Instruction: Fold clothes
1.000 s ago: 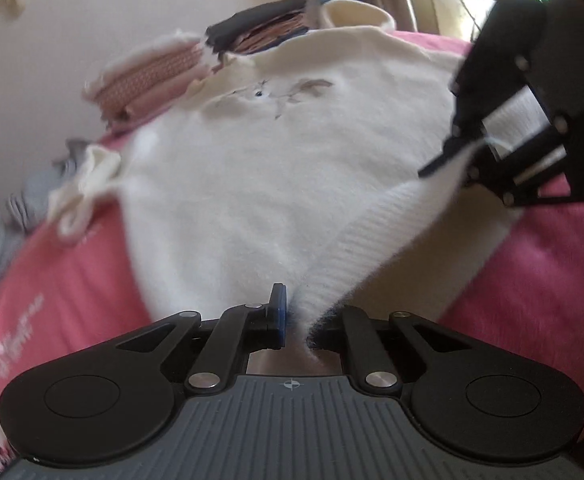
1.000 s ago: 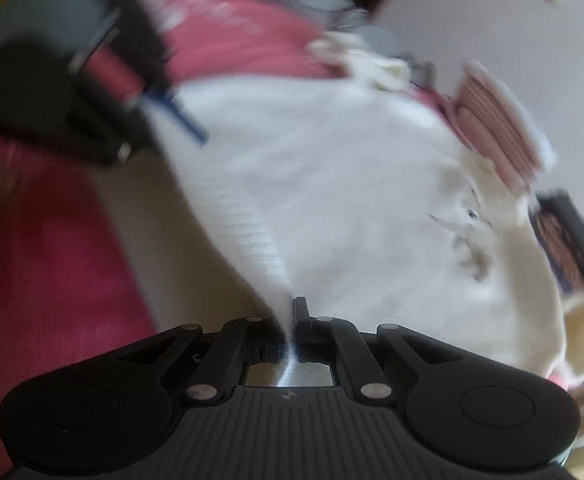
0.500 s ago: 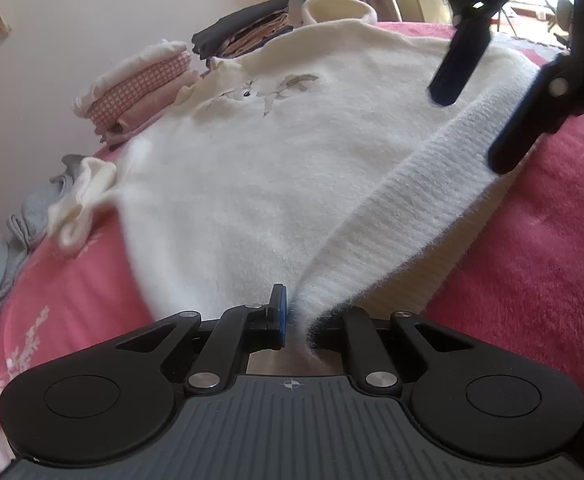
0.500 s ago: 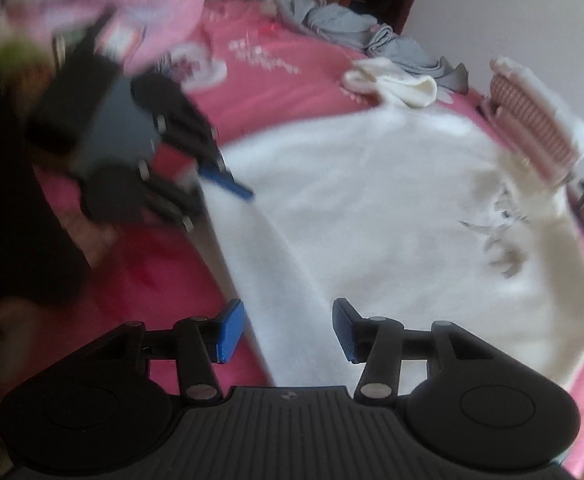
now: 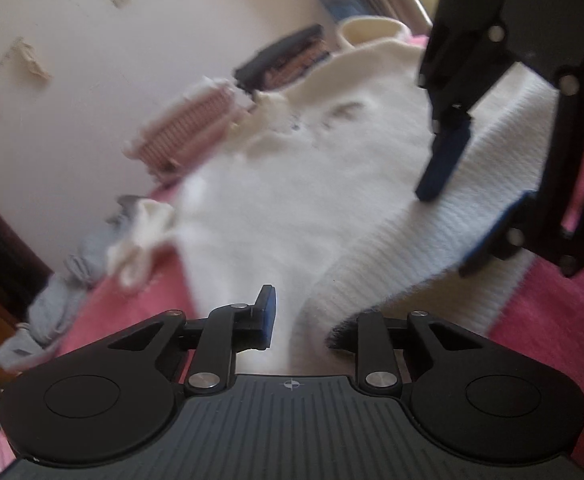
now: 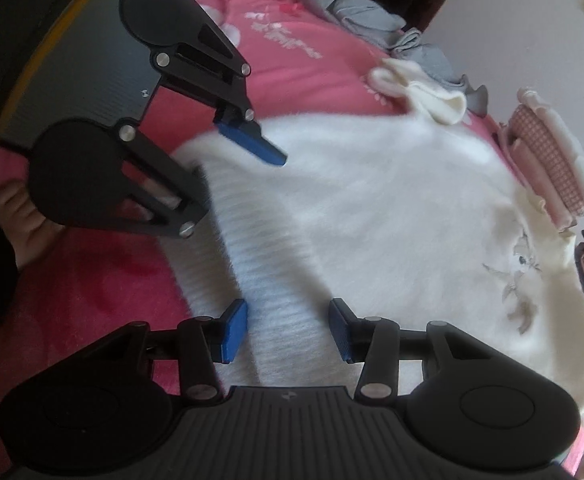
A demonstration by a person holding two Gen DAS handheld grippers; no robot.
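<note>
Both spread wide — left gripper (image 5: pixel 312 320) and right gripper (image 6: pixel 287 330) over white sweater (image 6: pixel 372 220) hem, nothing clamped — pink bedspread (image 6: pixel 91 280) below.

A pink blanket (image 6: pixel 103 280) covered the bed. A pale wall (image 5: pixel 91 80) stood behind, with torn scraps (image 5: pixel 31 60) stuck on it.

We read no clear text, white lettering on the pink bedspread (image 6: pixel 292 46) too blurred to make out, small crosshair marks on both gripper bodies only
</note>
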